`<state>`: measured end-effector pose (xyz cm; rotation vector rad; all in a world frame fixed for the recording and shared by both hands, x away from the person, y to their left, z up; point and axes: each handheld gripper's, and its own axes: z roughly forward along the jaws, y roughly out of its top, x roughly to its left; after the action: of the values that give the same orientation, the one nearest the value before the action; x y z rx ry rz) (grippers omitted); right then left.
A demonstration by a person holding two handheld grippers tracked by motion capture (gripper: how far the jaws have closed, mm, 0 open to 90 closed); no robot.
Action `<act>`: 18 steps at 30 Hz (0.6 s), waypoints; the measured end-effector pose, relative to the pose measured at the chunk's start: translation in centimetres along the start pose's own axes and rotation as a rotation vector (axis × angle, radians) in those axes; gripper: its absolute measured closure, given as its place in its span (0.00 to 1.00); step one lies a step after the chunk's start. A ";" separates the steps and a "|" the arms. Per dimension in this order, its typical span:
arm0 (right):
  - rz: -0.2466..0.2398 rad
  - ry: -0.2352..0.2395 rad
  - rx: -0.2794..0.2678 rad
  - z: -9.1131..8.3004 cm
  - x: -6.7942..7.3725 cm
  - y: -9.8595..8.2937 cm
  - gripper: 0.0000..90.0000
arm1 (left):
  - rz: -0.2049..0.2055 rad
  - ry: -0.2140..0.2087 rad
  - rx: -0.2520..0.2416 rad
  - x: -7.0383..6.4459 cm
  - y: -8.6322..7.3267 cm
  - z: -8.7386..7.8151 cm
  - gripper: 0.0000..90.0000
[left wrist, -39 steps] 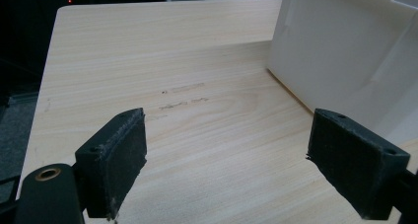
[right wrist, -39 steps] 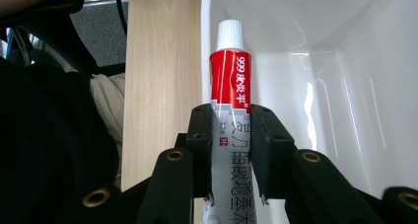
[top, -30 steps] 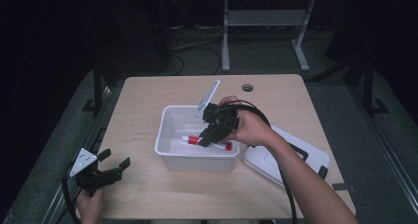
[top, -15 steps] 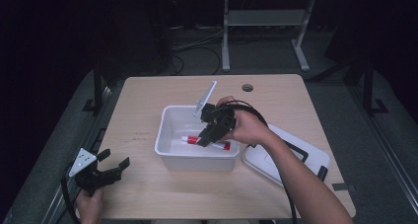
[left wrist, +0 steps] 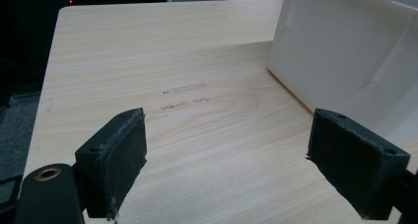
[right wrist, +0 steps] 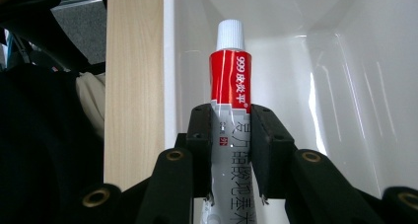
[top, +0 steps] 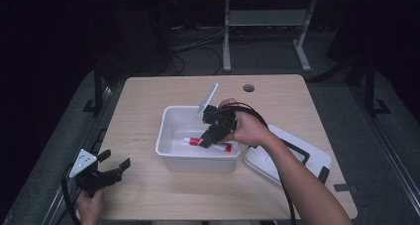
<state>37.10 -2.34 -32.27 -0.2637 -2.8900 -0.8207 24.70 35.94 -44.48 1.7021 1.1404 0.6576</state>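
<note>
The light wood-grain worktop carries a white rectangular plastic tub at about its centre, w/ a white flat plastic lid with black handle lying toward the near right corner, just beside the tub's right end. Open room: whole left half of the worktop, far edge strip and near edge strip are bare wood. A small round dark grommet sits near the far edge, right of centre.

Right gripper is over the tub interior, jaws clamped on a red-and-white ointment tube with white screw cap. In the right gripper view the tube sticks out beyond the pads, cap pointing along the tub's inside, tub wall close on one side and the rim w/ worktop strip on the other. Can't tell if the tube touches the tub floor.

Left gripper is at the near left corner of the worktop, jaws wide apart, holding nothing; in the left gripper view its pads hang over bare wood, tub's outer wall near the right pad, not touching.

Vs. 1 s ago: right gripper and tube sit at about the same spot in the tub, hand shifted only slightly; left gripper unchanged at the corner; tub and lid haven't moved.

Surroundings: dark room, grey floor, cables and a white metal stand beyond the far edge.
</note>
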 end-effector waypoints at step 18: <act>0.023 0.013 0.027 1.3 -0.6 -0.6 0.80 | -0.002 -0.001 0.002 -0.1 0.0 0.1 0.16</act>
<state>37.47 -2.22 -33.77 -0.2875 -2.8784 -0.7759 24.72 35.86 -44.51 1.7028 1.1424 0.6544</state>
